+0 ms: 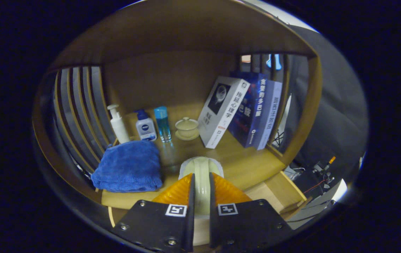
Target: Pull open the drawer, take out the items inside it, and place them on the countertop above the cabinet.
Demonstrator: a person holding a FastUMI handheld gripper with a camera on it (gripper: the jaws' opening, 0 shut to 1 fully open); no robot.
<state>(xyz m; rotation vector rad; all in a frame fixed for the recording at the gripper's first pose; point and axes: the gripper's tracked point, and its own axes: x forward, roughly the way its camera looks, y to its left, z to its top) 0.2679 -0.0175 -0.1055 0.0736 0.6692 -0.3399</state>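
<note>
On the bench [242, 165], the hand-held gripper [201, 186] pinches a pale cup [201, 172]; beyond stand Nivea bottle [146, 129], books [253, 112], blue towel [128, 166].

The gripper [201, 182] has both fingers pressed on the upright handle of a pale cup [201, 175], which sits low over the wooden countertop [246, 165]. Just left of the fingers lies a folded blue towel [128, 167]. Beyond it stand a white pump bottle [119, 124], a small blue-capped bottle [146, 126] and a clear blue bottle [162, 123]. A lidded tea bowl [186, 128] sits beside several leaning books [242, 112].
</note>
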